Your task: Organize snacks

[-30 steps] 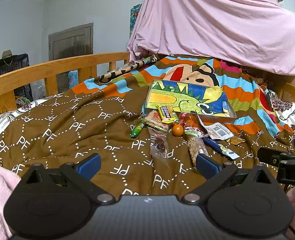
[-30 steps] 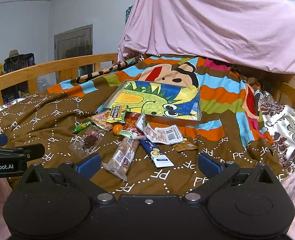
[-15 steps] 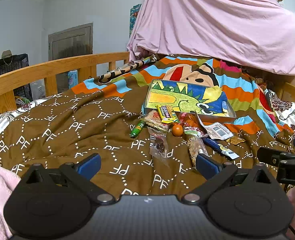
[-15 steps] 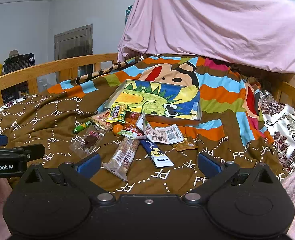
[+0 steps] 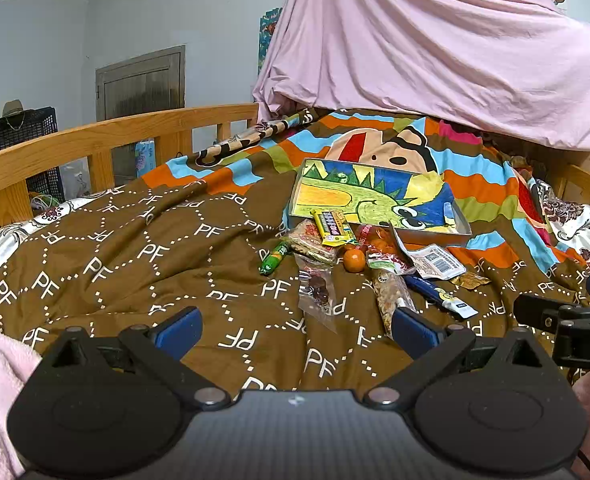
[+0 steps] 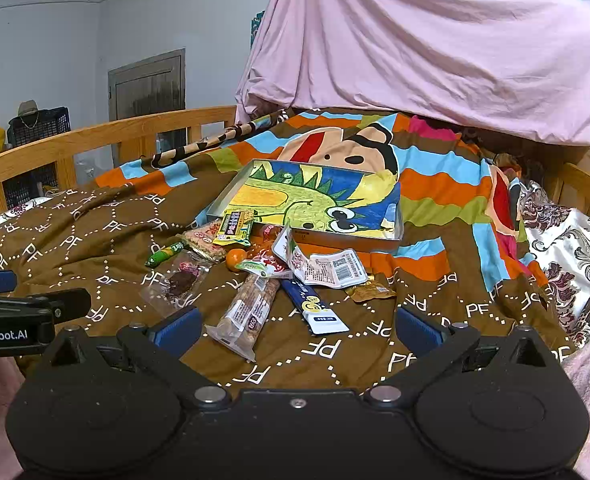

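A pile of snacks lies on the brown blanket in front of a shallow box [image 5: 461, 229] [image 6: 400, 216] with a dinosaur drawing inside. The pile holds a yellow candy pack [image 5: 331, 227] [image 6: 234, 227], a green tube [image 5: 273, 258] [image 6: 165, 253], a small orange [image 5: 353, 260] [image 6: 235, 257], a clear packet with dark pieces [image 5: 317, 290] [image 6: 181, 282], a nut bar [image 5: 389, 298] [image 6: 251, 306], a blue stick pack [image 5: 439, 294] [image 6: 315, 306] and a white pouch [image 5: 435, 262] [image 6: 327, 266]. My left gripper [image 5: 295, 330] and right gripper [image 6: 297, 328] are both open and empty, low and short of the pile.
A wooden bed rail [image 5: 95, 144] runs along the left. A pink sheet [image 5: 435, 48] hangs over the far end. The striped cartoon blanket [image 6: 435, 188] lies behind the box. A floral cover [image 6: 567, 248] is at the right edge.
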The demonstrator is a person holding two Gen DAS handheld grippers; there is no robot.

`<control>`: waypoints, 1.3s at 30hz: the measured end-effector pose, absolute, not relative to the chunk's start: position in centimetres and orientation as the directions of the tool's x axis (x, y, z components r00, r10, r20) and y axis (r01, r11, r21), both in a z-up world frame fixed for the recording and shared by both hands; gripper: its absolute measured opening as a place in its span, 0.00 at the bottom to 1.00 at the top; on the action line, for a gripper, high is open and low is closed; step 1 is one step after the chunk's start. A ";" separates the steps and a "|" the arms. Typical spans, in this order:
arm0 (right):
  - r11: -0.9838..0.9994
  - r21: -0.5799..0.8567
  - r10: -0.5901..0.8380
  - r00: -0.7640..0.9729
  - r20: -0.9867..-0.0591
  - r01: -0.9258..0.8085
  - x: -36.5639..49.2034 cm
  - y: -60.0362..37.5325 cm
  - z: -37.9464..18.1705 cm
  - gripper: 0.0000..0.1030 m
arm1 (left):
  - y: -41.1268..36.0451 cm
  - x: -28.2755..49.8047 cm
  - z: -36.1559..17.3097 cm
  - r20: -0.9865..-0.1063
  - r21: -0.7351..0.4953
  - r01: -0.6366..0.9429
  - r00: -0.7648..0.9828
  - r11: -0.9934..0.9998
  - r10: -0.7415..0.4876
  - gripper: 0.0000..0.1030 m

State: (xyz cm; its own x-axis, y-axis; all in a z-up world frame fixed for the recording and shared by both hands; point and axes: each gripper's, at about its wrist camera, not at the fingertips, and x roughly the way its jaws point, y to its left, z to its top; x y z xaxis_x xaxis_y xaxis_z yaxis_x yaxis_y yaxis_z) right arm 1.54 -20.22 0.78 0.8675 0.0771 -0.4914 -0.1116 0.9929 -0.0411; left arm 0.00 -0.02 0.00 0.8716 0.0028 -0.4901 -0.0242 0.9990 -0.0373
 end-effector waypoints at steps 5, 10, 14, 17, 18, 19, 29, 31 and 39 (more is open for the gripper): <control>0.993 -0.041 0.077 0.867 -0.492 -0.111 1.5 -20.2 0.8 1.00 | 0.0 0.0 0.0 -0.490 -0.038 -0.024 0.872 0.999 0.003 1.00; 0.993 -0.040 0.077 0.867 -0.492 -0.111 1.6 -20.3 0.8 1.00 | 0.0 0.0 0.0 -0.491 -0.038 -0.024 0.871 0.999 0.003 1.00; 0.993 -0.039 0.078 0.867 -0.493 -0.111 1.6 -20.3 0.8 1.00 | 0.0 0.0 0.0 -0.491 -0.037 -0.024 0.871 0.999 0.003 1.00; 0.993 -0.039 0.078 0.867 -0.493 -0.112 1.6 -20.3 0.8 1.00 | 0.0 0.0 0.0 -0.491 -0.037 -0.023 0.871 0.999 0.002 1.00; 0.993 -0.040 0.078 0.866 -0.493 -0.112 1.6 -20.3 0.8 1.00 | 0.0 0.0 0.0 -0.491 -0.038 -0.024 0.871 0.999 0.002 1.00; 0.993 -0.040 0.078 0.866 -0.493 -0.112 1.7 -20.3 0.8 1.00 | 0.0 0.0 0.0 -0.491 -0.037 -0.023 0.871 0.999 0.002 1.00; 0.993 -0.032 0.079 0.862 -0.501 -0.110 2.0 -20.4 0.7 1.00 | -0.8 0.1 0.2 -0.509 -0.026 -0.018 0.861 1.000 0.002 1.00; 0.994 -0.023 0.077 0.858 -0.508 -0.102 2.2 -20.6 0.7 1.00 | -0.7 0.5 0.1 -0.521 -0.035 -0.017 0.853 0.999 -0.003 1.00; 0.998 -0.018 0.042 0.828 -0.559 -0.063 4.4 -20.8 0.3 1.00 | -0.1 3.7 -0.3 -0.591 -0.061 0.015 0.805 0.998 -0.049 1.00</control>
State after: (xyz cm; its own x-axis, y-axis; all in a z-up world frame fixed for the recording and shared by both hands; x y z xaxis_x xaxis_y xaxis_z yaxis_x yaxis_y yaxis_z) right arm 4.38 -20.82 0.31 0.8279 0.0418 -0.5592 -0.0628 0.9979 -0.0184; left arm 3.67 -0.10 -0.29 0.8052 -0.0487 -0.5910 0.0153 0.9980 -0.0615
